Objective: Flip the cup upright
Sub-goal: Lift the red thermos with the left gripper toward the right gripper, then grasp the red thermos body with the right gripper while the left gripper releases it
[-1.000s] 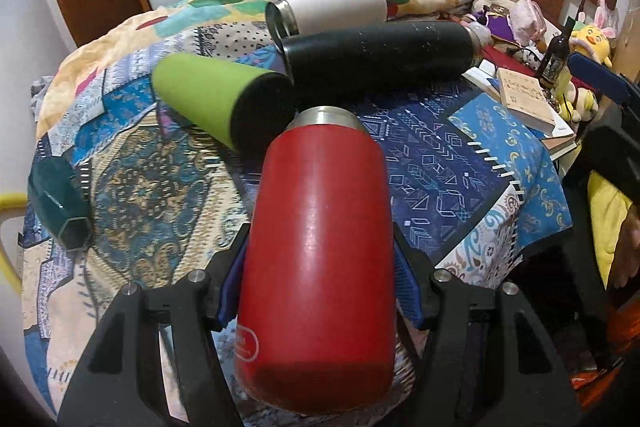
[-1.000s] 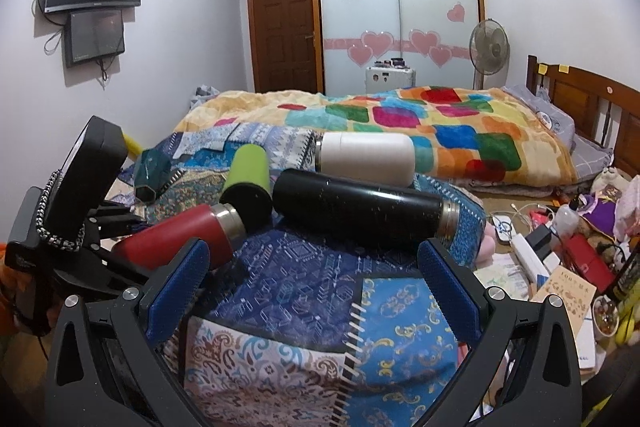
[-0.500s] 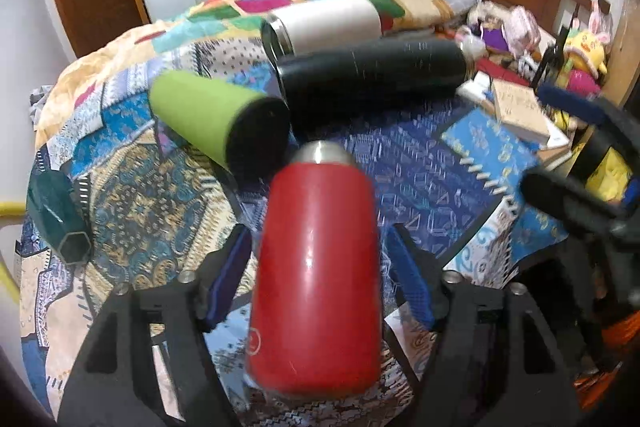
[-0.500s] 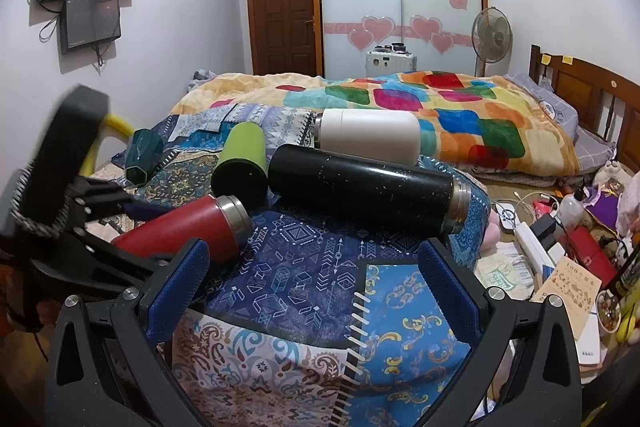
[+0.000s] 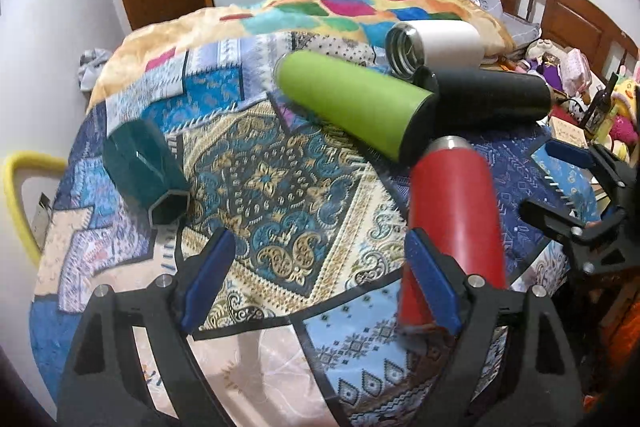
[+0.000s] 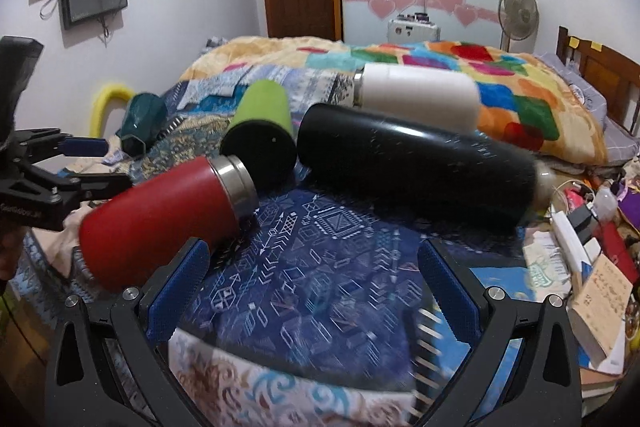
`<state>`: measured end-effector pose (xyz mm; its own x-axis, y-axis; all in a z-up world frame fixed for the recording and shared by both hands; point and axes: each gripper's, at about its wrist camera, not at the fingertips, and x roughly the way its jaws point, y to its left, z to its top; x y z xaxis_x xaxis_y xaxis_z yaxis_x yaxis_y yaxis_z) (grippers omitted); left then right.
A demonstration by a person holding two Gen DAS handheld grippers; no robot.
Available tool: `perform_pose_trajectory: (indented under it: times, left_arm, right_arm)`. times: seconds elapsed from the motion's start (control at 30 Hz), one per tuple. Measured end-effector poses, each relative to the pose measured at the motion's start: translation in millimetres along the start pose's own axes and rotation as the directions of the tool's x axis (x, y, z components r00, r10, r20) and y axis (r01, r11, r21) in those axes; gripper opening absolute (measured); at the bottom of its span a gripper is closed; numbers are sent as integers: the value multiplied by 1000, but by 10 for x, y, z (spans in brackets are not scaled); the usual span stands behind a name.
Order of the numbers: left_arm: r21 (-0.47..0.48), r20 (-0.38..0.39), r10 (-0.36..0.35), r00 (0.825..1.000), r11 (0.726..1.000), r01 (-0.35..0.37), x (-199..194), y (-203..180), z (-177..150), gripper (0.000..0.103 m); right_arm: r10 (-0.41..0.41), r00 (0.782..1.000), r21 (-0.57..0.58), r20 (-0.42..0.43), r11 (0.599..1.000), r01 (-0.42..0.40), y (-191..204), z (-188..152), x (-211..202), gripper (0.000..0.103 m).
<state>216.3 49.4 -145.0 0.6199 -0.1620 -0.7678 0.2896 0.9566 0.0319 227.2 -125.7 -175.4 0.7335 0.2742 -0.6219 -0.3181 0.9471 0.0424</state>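
Observation:
Several cups lie on their sides on a patterned cloth. A red cup (image 5: pixel 454 219) with a steel rim lies just right of my left gripper (image 5: pixel 318 285), which is open and empty. It also shows in the right wrist view (image 6: pixel 160 215). Behind it lie a green cup (image 5: pixel 352 103), a black flask (image 5: pixel 488 99), a white cup (image 5: pixel 436 45) and a dark teal hexagonal cup (image 5: pixel 144 171). My right gripper (image 6: pixel 314 289) is open and empty, near the cloth's front edge, with the red cup at its left finger.
The cloth-covered table (image 5: pixel 280 187) drops off at the front and right. A bed with a colourful quilt (image 6: pixel 460 67) lies behind. Books and clutter (image 6: pixel 592 267) sit at the right. A yellow chair back (image 5: pixel 16 195) stands at the left.
My left gripper has let go of the red cup and swung left; the cup now lies outside its right finger. My right gripper moved closer and lower toward the table.

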Motion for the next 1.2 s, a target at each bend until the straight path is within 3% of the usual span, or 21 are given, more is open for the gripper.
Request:
perform_pose_trajectory:
  times: [0.37,0.47,0.77,0.9,1.03,1.2]
  left_arm:
    - [64,-9,-48,999,997,49,-38,-177,-277,87]
    - [102,13,-16,1000,995,15,-85,-316,-322,86]
    - [37,65,-31,997,999,29,-200,-287,-357,86]
    - [30,123,9,992,999,-13,-291,-295,-404,86]
    - [14,145,-25,989,1000,24,-337,-271,-453,86]
    - [-17,180,-16,983,1000,19,-421,-142,-523,86]
  right_arm:
    - [-9,1000,-33,-21,999,9,39,7,17,103]
    - [-13,1000,-43,-19,999,12,24,32,9,103]
    - [51,998,-69,-22,996,-52,83,317,-168,103]
    - [94,993,-115,-73,988,-102,278,493,-121,103]
    - [116,982,-133,-146,982,-136,464,570,45,102]
    - [166,944,-97,-286,975,-201,644,572,327,93]
